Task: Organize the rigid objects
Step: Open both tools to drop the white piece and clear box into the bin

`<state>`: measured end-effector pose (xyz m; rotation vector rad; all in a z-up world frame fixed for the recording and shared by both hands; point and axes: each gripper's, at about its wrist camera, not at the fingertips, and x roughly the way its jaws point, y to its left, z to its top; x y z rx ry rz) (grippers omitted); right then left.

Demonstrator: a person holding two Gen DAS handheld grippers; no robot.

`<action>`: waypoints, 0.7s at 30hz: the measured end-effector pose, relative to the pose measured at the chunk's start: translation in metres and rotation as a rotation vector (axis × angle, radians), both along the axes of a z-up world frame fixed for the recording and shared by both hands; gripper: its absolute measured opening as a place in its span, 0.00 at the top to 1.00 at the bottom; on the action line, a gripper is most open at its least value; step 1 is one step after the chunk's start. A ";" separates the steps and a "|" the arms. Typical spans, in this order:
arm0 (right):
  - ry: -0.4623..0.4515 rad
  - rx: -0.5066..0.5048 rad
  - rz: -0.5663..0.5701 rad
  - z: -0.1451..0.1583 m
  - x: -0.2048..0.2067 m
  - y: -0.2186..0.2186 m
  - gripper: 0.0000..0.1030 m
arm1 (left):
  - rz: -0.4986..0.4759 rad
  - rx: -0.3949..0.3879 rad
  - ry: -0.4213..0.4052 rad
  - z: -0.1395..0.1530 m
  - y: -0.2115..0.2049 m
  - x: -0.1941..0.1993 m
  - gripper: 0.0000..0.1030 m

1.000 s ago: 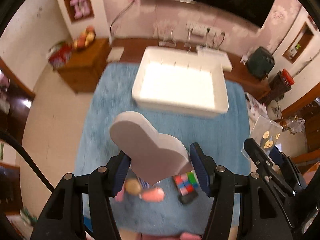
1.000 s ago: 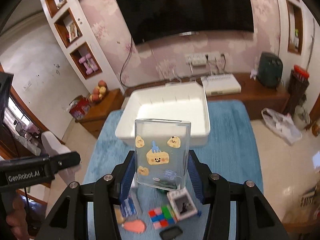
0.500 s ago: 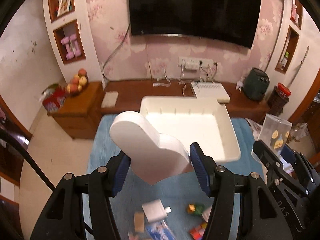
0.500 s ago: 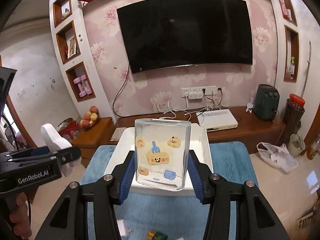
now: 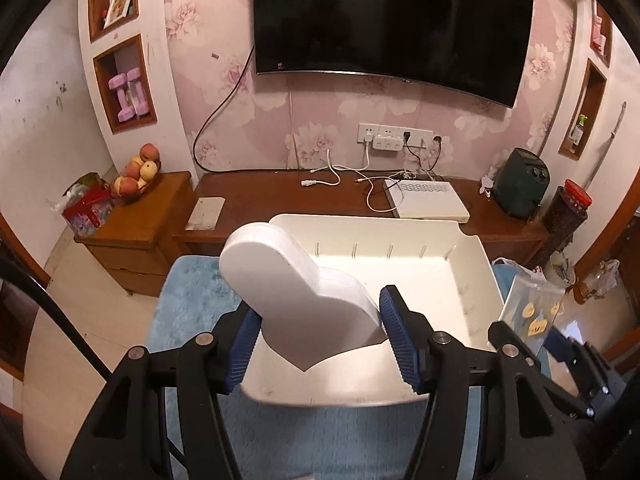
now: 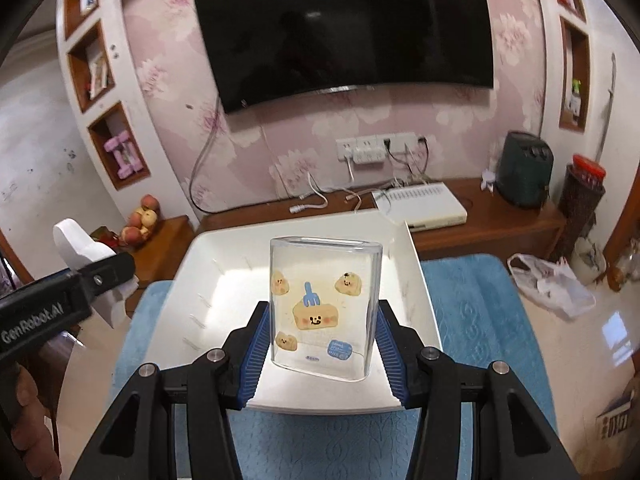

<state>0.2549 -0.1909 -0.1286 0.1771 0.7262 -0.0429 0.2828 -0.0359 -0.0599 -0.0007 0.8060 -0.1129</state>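
Left gripper jaws squeezing a white heart block, middle of the frame, over the white tray. Right gripper jaws squeezing a clear box with cartoon stickers, also over the tray.

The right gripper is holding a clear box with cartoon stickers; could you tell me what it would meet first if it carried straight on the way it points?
Most likely the floor of the white plastic bin, which lies right behind the clear sticker box in the right gripper; depth is uncertain.
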 end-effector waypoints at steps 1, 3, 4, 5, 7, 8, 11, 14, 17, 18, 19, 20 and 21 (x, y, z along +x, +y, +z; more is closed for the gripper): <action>0.011 0.003 -0.006 -0.006 0.003 -0.002 0.50 | 0.001 0.002 -0.002 -0.003 -0.001 0.002 0.39; 0.029 0.013 -0.015 -0.015 0.007 -0.002 0.50 | -0.004 -0.005 -0.004 -0.009 -0.003 0.007 0.39; 0.042 0.020 -0.022 -0.021 0.009 -0.005 0.50 | -0.012 -0.009 0.003 -0.013 -0.005 0.009 0.39; 0.051 0.023 -0.027 -0.024 0.010 -0.006 0.50 | -0.023 -0.012 0.015 -0.017 -0.007 0.012 0.39; 0.066 0.029 -0.034 -0.030 0.012 -0.009 0.50 | -0.032 -0.016 0.026 -0.022 -0.009 0.014 0.39; 0.073 0.034 -0.039 -0.033 0.013 -0.010 0.50 | -0.034 -0.016 0.030 -0.023 -0.010 0.015 0.39; 0.083 0.062 -0.056 -0.035 0.015 -0.016 0.50 | -0.032 -0.005 0.031 -0.024 -0.013 0.017 0.38; 0.070 0.055 -0.062 -0.030 0.014 -0.019 0.49 | -0.025 0.025 -0.002 -0.018 -0.015 0.016 0.34; 0.059 0.053 -0.060 -0.023 0.012 -0.022 0.42 | -0.027 0.038 -0.015 -0.009 -0.017 0.015 0.23; 0.048 0.055 -0.061 -0.019 0.010 -0.024 0.40 | -0.023 0.034 -0.021 -0.006 -0.016 0.014 0.23; 0.041 0.055 -0.061 -0.017 0.009 -0.025 0.37 | -0.021 0.031 -0.024 -0.003 -0.016 0.013 0.22; 0.029 0.051 -0.063 -0.012 0.007 -0.025 0.36 | -0.019 0.026 -0.028 0.001 -0.016 0.011 0.22; 0.017 0.047 -0.065 -0.007 0.005 -0.026 0.34 | -0.016 0.024 -0.030 0.004 -0.015 0.010 0.22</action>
